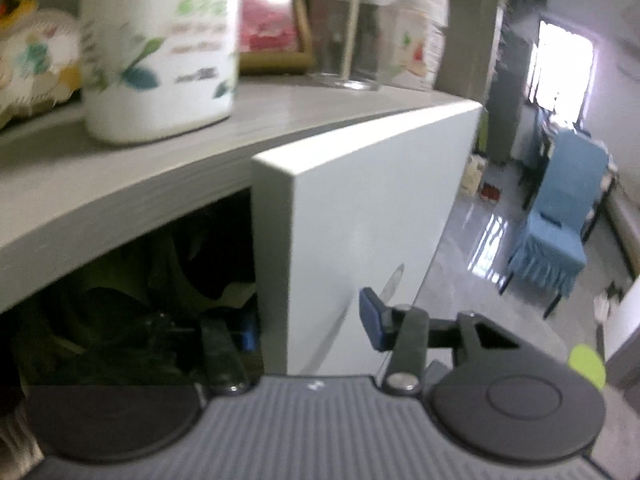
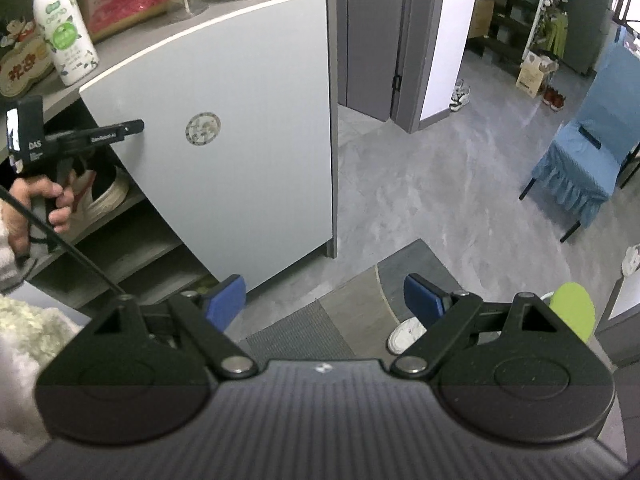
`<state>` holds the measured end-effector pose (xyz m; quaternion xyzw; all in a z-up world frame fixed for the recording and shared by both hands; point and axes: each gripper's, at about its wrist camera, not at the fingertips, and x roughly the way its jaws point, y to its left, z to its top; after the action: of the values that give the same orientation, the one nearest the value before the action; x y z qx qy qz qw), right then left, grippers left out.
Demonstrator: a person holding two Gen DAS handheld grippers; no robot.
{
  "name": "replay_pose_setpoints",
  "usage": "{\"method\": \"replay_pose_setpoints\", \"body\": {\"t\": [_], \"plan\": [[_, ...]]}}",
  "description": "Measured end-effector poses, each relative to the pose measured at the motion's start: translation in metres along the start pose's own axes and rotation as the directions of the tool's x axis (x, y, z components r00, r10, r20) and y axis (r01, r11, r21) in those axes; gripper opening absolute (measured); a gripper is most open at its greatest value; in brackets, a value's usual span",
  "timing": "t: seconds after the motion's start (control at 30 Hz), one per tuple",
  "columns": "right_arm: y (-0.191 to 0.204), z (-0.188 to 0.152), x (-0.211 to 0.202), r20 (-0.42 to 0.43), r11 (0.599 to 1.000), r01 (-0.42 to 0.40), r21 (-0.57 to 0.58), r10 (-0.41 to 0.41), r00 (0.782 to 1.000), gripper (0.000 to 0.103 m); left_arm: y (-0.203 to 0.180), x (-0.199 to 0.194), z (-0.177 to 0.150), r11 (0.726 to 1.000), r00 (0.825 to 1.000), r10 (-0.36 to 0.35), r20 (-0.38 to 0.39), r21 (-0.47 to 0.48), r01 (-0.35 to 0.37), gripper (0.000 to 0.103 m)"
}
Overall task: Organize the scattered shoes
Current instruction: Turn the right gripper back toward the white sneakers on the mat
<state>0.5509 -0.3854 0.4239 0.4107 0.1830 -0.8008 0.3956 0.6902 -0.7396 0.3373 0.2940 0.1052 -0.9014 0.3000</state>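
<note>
1. The right gripper (image 2: 324, 300) hangs wide open and empty over the floor.
2. Just beyond it lies a white shoe (image 2: 405, 334); likely light and soft, best pinched at the collar.
3. The left gripper (image 1: 310, 330) straddles the cabinet door (image 1: 372, 232) edge, seemingly clamped on it.
4. A second shoe (image 2: 106, 190) sits shelved inside.

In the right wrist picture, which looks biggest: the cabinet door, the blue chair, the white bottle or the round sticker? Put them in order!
As they look in that view:
1. cabinet door
2. blue chair
3. white bottle
4. round sticker

The chair stands farther from the camera than the door, so it looks smaller than it really is.
</note>
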Motion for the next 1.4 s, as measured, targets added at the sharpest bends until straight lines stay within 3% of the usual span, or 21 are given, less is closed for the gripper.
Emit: {"method": "replay_pose_setpoints", "body": {"t": [0.33, 0.67, 0.93, 1.1, 1.2, 1.4], "plan": [[-0.085, -0.022, 0.008, 0.059, 0.987, -0.044, 0.157, 0.035, 0.998, 0.088, -0.063, -0.035, -0.015, 0.997, 0.996, 0.063, -0.06, 0.054, -0.06, 0.035], [-0.181, -0.055, 0.018, 0.137, 0.944, -0.102, 0.314, 0.061, 0.989, 0.088, -0.17, -0.069, -0.016, 0.986, 0.985, 0.104, -0.136, 0.144, -0.085, 0.033], [-0.268, -0.136, 0.007, 0.178, 0.861, -0.034, 0.508, -0.066, 0.982, 0.088, -0.275, -0.064, -0.01, 0.968, 0.972, 0.087, -0.216, 0.25, -0.031, 0.033], [-0.313, -0.185, -0.004, 0.147, 0.805, 0.049, 0.591, -0.167, 0.975, 0.088, -0.327, -0.053, 0.003, 0.979, 0.963, 0.033, -0.269, 0.203, 0.023, 0.032], [-0.335, -0.215, -0.013, 0.129, 0.764, 0.088, 0.639, -0.219, 0.967, 0.088, -0.359, -0.045, 0.01, 0.974, 0.958, 0.026, -0.284, 0.222, 0.039, 0.031], [-0.361, -0.269, -0.029, 0.092, 0.684, 0.141, 0.716, -0.292, 0.952, 0.088, -0.409, -0.015, 0.03, 0.982, 0.957, -0.007, -0.289, 0.181, 0.062, 0.032]]}}
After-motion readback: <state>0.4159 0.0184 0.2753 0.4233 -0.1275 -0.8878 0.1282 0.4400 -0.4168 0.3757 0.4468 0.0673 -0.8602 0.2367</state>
